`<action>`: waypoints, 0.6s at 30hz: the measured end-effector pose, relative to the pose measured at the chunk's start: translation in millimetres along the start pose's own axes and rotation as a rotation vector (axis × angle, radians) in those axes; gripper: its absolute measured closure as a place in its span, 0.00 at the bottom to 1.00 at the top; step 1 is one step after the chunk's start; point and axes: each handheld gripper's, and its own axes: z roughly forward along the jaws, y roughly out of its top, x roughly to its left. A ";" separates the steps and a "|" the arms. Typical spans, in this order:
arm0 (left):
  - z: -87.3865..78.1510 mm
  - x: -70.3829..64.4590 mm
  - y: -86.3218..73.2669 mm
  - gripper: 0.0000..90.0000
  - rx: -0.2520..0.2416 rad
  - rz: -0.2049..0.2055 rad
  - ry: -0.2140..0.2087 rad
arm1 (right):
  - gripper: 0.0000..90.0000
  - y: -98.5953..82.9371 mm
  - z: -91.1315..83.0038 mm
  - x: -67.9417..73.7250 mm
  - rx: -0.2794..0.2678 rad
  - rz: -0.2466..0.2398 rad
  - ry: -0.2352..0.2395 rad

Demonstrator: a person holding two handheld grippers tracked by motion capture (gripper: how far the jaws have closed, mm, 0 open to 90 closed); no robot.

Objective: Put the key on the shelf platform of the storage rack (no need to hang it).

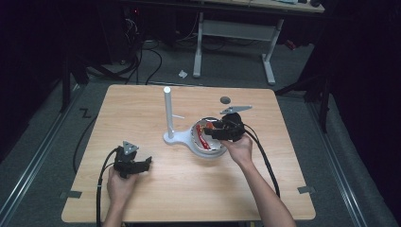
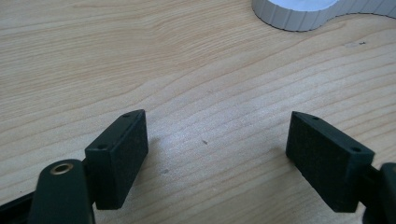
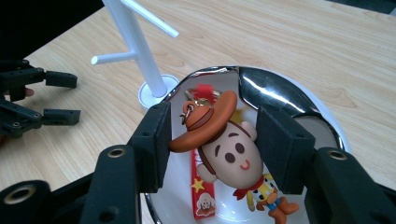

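Wooden table [image 1: 156, 198]: light grain, seen from above, with a person's forearms entering from the near edge.

Shiny bowl [image 3: 280, 95]: mirror-bright inside, standing right of centre on the table, just beside the base of the white peg stand [image 1: 168, 113].

Cowboy figure keychain [image 3: 229, 149]: lies inside the bowl; brown hat, round face, red neckerchief, yellow shirt, with a red strap [image 3: 201, 193] running toward the near rim of the bowl.

Right gripper [image 3: 212, 140]: lowered into the bowl, jaws apart, one on each side of the figure's head and hat. The left jaw touches or nearly touches the hat brim; the right jaw stands just clear of the face. Not clamped.

Left gripper [image 1: 134, 165]: low over bare table at near left, well apart from the bowl, jaws spread wide, holding nothing.

White peg stand: upright post with thin side pegs, on a round base.
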 end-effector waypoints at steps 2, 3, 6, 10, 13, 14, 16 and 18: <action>0.0 0.0 0.0 0.24 0.000 0.000 0.000 | 0.52 0.0 0.6 0.7 0.001 0.004 0.005; 0.0 0.0 0.0 0.24 0.000 0.000 0.000 | 0.52 0.0 0.6 0.7 0.001 0.004 0.005; 0.1 -0.1 0.0 0.24 0.000 0.000 0.000 | 0.52 0.2 2.3 3.0 0.003 -0.013 -0.001; 0.0 -0.1 0.0 0.24 0.000 0.000 0.000 | 0.52 -1.7 5.0 5.9 0.017 -0.025 0.001; 0.0 0.0 0.0 0.24 0.000 0.000 0.000 | 0.52 -3.1 10.2 8.1 0.026 -0.032 0.000; 0.0 0.0 0.0 0.24 0.000 0.000 0.000 | 0.52 -3.1 10.2 8.1 0.026 -0.032 0.000; 0.0 0.0 0.0 0.24 0.000 0.000 0.000 | 0.52 -3.4 13.6 9.6 0.034 -0.033 -0.001; 0.0 0.0 0.0 0.24 0.000 0.000 0.000 | 0.52 -4.0 16.1 10.6 0.044 -0.037 -0.007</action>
